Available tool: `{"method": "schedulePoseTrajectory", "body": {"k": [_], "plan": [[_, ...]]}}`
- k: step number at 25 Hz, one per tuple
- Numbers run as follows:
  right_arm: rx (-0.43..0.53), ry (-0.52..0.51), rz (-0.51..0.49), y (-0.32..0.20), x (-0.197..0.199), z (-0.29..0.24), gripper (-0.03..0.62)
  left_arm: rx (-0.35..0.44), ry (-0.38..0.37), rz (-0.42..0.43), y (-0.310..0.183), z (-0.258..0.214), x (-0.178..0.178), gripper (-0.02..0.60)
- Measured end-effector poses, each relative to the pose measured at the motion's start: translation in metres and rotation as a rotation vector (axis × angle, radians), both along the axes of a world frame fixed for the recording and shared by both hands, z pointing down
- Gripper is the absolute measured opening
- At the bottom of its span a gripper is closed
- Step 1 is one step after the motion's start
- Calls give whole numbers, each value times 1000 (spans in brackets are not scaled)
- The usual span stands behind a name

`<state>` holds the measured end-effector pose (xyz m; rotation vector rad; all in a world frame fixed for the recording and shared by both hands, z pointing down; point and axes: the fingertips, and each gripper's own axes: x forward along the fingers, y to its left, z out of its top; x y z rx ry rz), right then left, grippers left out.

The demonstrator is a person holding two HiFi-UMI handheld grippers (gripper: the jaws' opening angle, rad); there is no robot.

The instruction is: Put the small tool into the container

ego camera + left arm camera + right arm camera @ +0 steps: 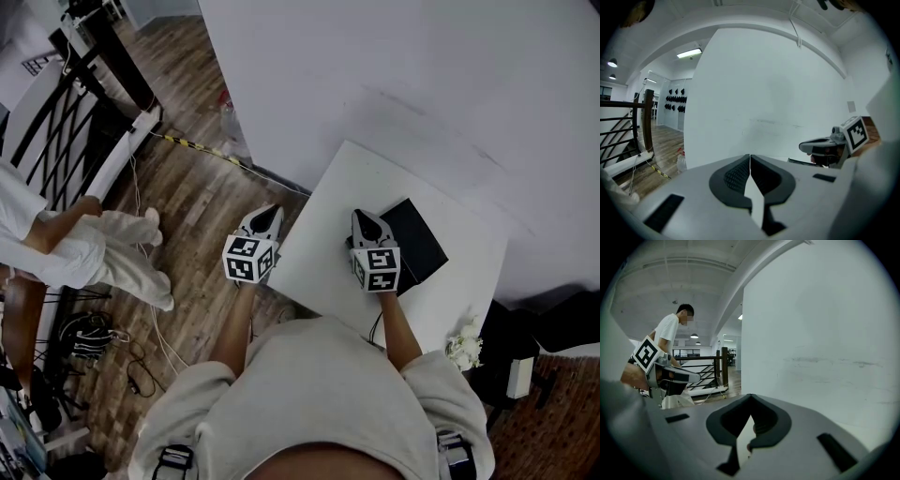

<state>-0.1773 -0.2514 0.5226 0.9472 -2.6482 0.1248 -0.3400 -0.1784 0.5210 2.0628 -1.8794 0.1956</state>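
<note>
- White wall [422, 84] behind, wood floor [197, 197], white table [319, 253].
- L gripper [269, 212]: jaws shut, empty, over floor just off table edge.
- R gripper [364, 217]: jaws shut, nothing held, over table.
- Flat black box [417, 239]: on table, just beside R gripper.

the left hand-held gripper [750, 161] faces a white wall [768, 93], its jaws pressed together with nothing between them. the right hand-held gripper [808, 146] shows before the wall's right part. left of the wall stand a dark railing [647, 122] and wooden floor [665, 137].

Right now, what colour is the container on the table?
The container is black; head view.
</note>
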Motion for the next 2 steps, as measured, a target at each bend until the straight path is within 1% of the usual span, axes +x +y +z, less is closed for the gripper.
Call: {"method": "schedulePoseTrajectory", "body": {"k": [2], "plan": [[0, 1, 0, 0, 1, 1, -2, 1, -1, 0, -1, 0, 1, 11]]}}
